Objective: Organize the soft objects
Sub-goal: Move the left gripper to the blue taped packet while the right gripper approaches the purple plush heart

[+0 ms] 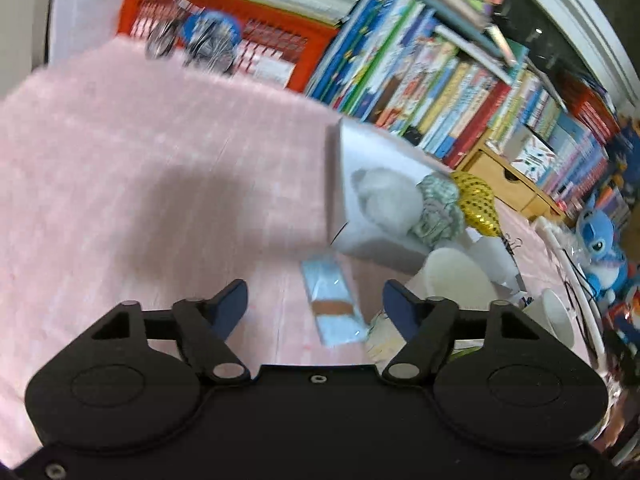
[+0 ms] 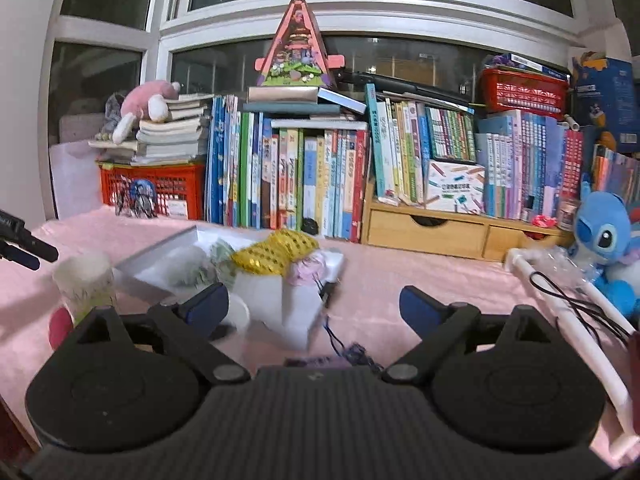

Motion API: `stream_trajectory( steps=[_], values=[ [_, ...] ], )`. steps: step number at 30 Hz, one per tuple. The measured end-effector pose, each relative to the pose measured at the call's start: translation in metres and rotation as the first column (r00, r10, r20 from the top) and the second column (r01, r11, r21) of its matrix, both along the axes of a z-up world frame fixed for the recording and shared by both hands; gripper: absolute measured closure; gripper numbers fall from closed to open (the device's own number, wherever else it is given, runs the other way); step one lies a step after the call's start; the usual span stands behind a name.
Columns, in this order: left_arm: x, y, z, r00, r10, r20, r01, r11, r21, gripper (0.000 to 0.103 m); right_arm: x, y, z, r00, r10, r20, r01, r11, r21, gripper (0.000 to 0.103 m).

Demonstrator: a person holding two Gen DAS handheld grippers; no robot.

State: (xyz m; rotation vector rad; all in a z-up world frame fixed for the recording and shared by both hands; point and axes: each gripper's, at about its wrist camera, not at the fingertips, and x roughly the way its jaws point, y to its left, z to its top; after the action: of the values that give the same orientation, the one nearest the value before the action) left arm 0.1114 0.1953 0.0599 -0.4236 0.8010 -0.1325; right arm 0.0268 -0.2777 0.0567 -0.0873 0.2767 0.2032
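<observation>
A white box lies on the pink cloth and holds a white fluffy thing, a green patterned cloth bundle and a gold sequin pouch. A light blue packet lies on the cloth just ahead of my open, empty left gripper. In the right wrist view the box, the gold pouch and a pinkish soft thing sit ahead-left of my open, empty right gripper. The tip of the left gripper shows at the left edge.
White cups and a paper cup stand near the box. Books, red baskets, a wooden drawer unit and a blue Stitch plush line the back. A white rod with black cable lies at the right.
</observation>
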Motion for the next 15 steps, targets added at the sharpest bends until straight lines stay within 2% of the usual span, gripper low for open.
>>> stream_trajectory(
  steps=[5, 8, 12, 15],
  values=[
    [0.005, -0.002, -0.022, 1.000, 0.004, -0.028, -0.005, 0.999, -0.033, 0.045, -0.011, -0.004, -0.019, 1.000, -0.003, -0.014, 0.003, 1.000, -0.025, 0.004],
    [0.013, -0.004, -0.033, 0.998, 0.039, -0.052, -0.044, 0.994, -0.103, 0.054, -0.011, -0.002, -0.029, 0.999, -0.017, -0.042, 0.015, 0.999, -0.039, 0.004],
    [0.025, -0.001, -0.049, 0.992, 0.085, -0.092, -0.104, 0.965, -0.240, 0.058, -0.008, 0.000, -0.044, 0.997, -0.045, -0.062, 0.041, 0.997, -0.064, 0.004],
    [0.030, -0.003, -0.053, 0.992, 0.095, -0.083, -0.113, 0.961, -0.254, 0.058, -0.005, 0.005, -0.053, 0.995, -0.056, -0.078, 0.047, 0.993, -0.106, 0.004]
  ],
)
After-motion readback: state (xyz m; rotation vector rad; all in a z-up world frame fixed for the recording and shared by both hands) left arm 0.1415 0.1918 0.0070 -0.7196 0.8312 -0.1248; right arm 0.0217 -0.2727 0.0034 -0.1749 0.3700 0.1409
